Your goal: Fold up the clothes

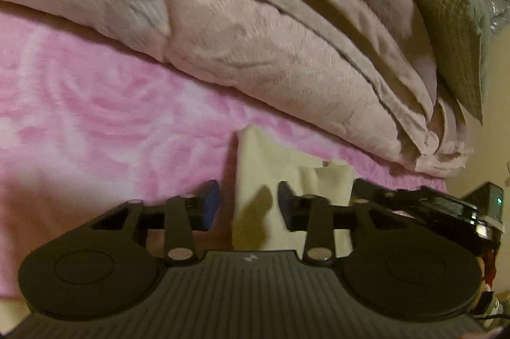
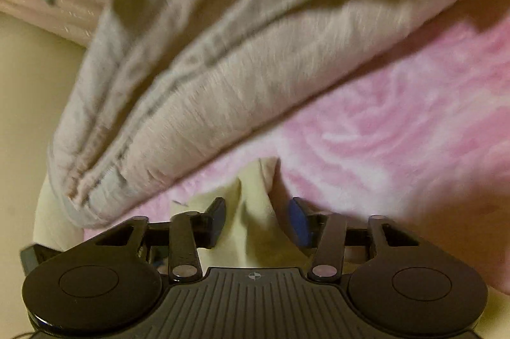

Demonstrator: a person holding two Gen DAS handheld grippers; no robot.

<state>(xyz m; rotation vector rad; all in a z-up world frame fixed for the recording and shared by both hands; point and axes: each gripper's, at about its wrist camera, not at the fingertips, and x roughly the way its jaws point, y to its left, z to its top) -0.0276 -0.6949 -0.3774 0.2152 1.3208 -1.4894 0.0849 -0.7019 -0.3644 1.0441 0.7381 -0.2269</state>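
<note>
A cream-yellow garment (image 1: 255,167) lies on the pink rose-patterned blanket (image 1: 95,116). My left gripper (image 1: 248,205) is open, its blue-padded fingers standing either side of a raised edge of the garment without pinching it. In the right wrist view the same cream garment (image 2: 255,205) rises in a fold between the fingers of my right gripper (image 2: 256,222), which is open around it. The right gripper also shows at the right edge of the left wrist view (image 1: 430,205).
A thick folded beige-pink quilt (image 1: 271,36) lies on the blanket just beyond the garment; it also shows in the right wrist view (image 2: 207,84). An olive-green cloth (image 1: 446,30) rests on top of it. A cream wall (image 2: 28,100) stands beyond the bed edge.
</note>
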